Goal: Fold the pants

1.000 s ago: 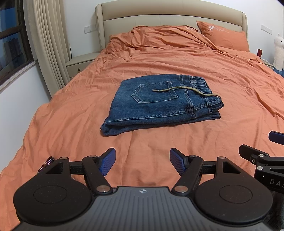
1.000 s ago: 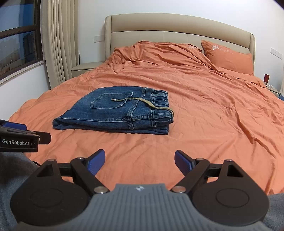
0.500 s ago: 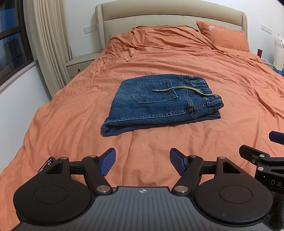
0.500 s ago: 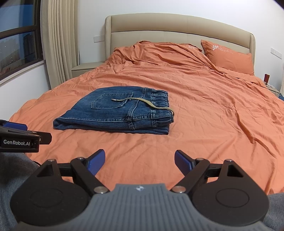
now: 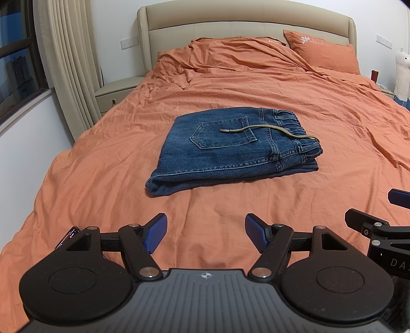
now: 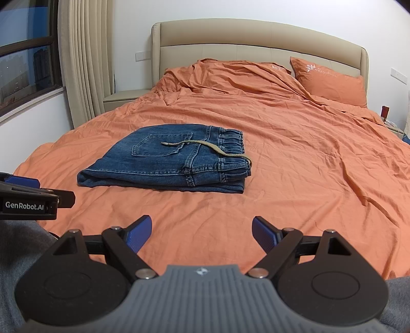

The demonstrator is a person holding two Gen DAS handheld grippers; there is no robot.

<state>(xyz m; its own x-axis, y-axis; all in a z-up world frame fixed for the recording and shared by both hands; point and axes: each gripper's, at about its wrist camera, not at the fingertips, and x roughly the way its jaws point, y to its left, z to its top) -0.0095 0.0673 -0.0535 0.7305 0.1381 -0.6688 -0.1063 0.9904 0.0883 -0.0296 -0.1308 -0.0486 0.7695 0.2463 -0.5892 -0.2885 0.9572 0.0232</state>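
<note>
Room, left to right: window point(image 5: 18, 66) with dark frame at far left, night sky outside; beige curtain point(image 5: 69, 64) hung beside it; low beige nightstand point(image 5: 118, 93) between curtain and bed; padded beige headboard point(image 5: 246, 24) against white wall; orange pillow point(image 5: 323, 55) at far right of the bed; white plush toy point(image 5: 403, 74) at the right edge, partly cut off.

Surface: bed point(image 5: 102, 158) covered by a wrinkled orange sheet, bunched up near the headboard; dark phone-like object point(image 5: 68, 237) lay on the sheet at near left, mostly hidden behind the left gripper's linkage.

Jeans point(image 5: 230, 151) lay folded into a compact stack mid-bed, back pocket face up, elastic waistband to the right, fold edge toward near left; olive drawstring point(image 5: 269, 129) trailed across the pocket and over the waistband.

Left gripper point(image 5: 206, 234) hung over the near edge of the bed, well apart from the jeans; blue pads point(image 5: 155, 235) spread wide, nothing between them, touching nothing.

Right gripper point(image 6: 201, 234) sat just right of the left one, same stance: blue fingertips point(image 6: 264, 234) wide apart, empty, no contact with the sheet or the jeans point(image 6: 169, 158); grey fabric point(image 6: 15, 246) showed at both lower corners of the right wrist view, what it belonged to I couldn't tell.
</note>
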